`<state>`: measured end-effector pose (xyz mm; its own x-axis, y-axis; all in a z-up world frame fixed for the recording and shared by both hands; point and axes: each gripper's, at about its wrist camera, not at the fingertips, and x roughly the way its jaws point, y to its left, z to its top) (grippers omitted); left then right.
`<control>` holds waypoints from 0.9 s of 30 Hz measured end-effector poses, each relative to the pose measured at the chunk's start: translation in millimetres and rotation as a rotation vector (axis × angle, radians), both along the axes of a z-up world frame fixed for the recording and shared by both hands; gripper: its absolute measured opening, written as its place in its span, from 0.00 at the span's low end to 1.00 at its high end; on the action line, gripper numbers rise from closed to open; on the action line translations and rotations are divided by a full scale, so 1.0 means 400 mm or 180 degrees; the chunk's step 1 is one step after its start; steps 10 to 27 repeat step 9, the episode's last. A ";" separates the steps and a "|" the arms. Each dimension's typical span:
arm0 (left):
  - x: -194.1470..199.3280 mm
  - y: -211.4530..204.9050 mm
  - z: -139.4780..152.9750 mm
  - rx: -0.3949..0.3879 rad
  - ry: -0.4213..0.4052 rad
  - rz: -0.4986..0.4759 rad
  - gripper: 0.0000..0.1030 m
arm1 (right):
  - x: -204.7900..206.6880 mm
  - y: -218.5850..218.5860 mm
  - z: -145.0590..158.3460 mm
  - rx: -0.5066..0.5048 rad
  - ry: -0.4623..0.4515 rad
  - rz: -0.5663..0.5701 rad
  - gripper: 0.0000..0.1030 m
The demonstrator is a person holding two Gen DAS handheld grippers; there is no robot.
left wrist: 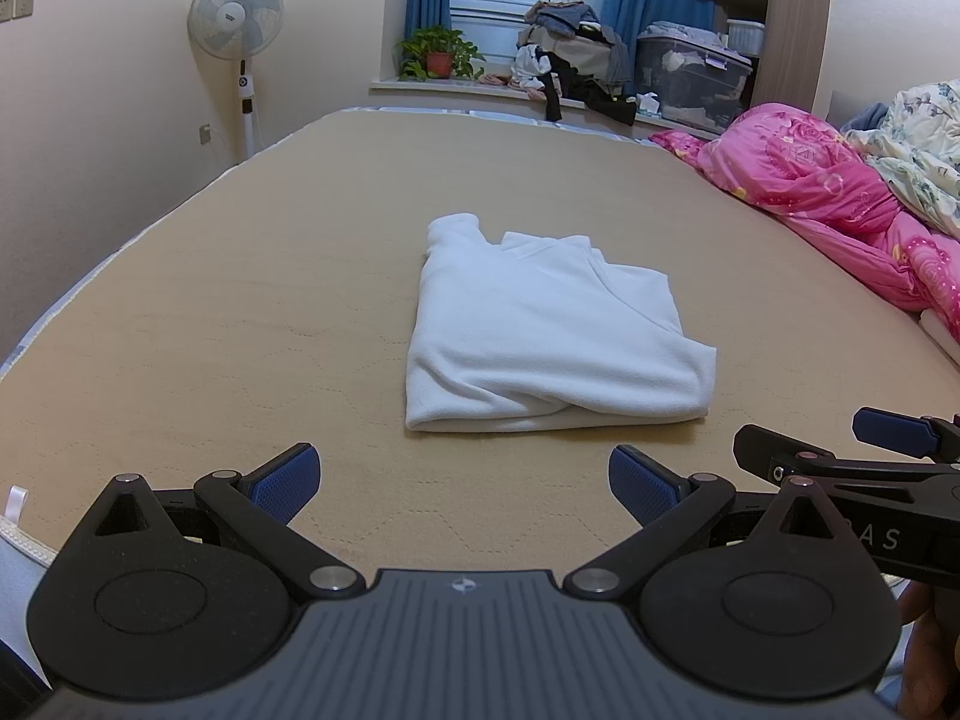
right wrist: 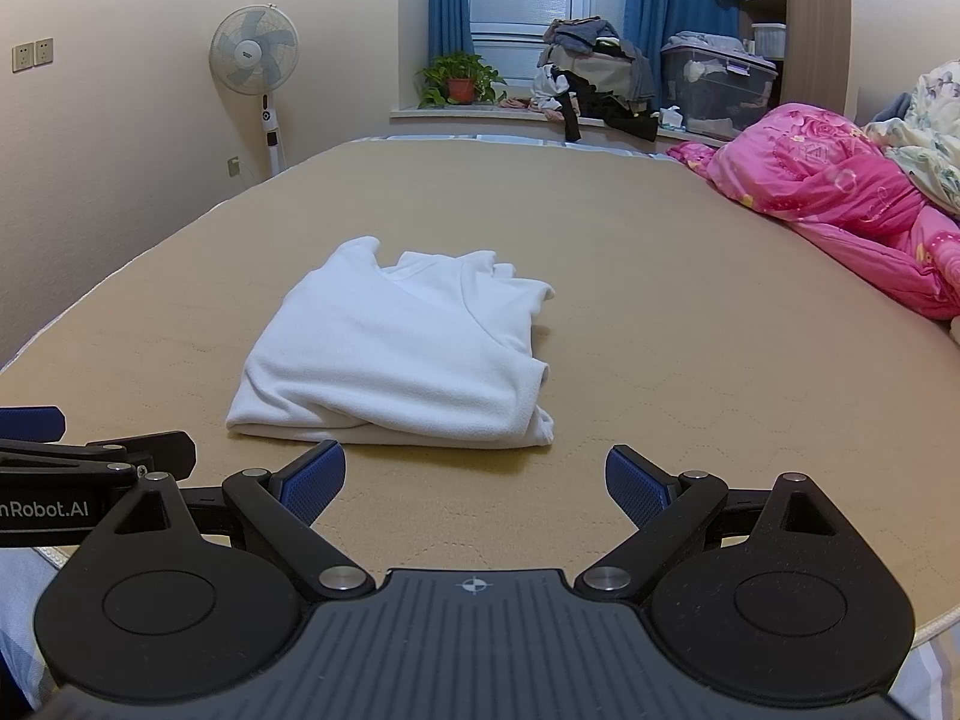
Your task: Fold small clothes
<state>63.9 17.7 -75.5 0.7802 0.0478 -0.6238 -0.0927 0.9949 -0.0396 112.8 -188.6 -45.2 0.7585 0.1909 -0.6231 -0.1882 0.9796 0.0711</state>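
A white garment (left wrist: pixel 552 330) lies folded into a compact rectangle on the tan bed cover (left wrist: pixel 240 300); in the right wrist view the same garment (right wrist: pixel 396 360) sits left of centre. My left gripper (left wrist: pixel 462 483) hovers just short of its near edge, open, nothing between the blue pads. My right gripper (right wrist: pixel 474 483) is open too and empty, near the garment's right corner. In each view the other gripper shows at the side: the right gripper (left wrist: pixel 840 456) at the right edge, the left gripper (right wrist: pixel 90 450) at the left edge.
A pink quilt (left wrist: pixel 840 192) and a floral blanket (left wrist: pixel 918 150) are heaped along the bed's right side. Beyond the bed stand a fan (left wrist: pixel 237 18), a potted plant (left wrist: pixel 438 54), a pile of clothes (left wrist: pixel 570 54) and a storage bin (left wrist: pixel 690 78).
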 end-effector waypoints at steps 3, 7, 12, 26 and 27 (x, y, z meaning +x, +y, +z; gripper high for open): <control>0.000 0.000 0.000 -0.0001 0.0000 0.0000 1.00 | 0.000 -0.001 0.000 0.0001 -0.0001 0.0001 0.91; 0.000 0.000 0.000 -0.0001 0.0000 0.0001 1.00 | 0.000 -0.002 0.001 0.0001 -0.0002 0.0001 0.91; 0.001 0.001 0.000 0.0002 0.0000 0.0001 1.00 | 0.000 -0.003 0.001 0.0000 0.0000 0.0002 0.91; 0.001 0.001 0.000 0.0002 0.0000 0.0001 1.00 | 0.000 -0.003 0.001 0.0000 0.0000 0.0002 0.91; 0.001 0.001 0.000 0.0002 0.0000 0.0001 1.00 | 0.000 -0.003 0.001 0.0000 0.0000 0.0002 0.91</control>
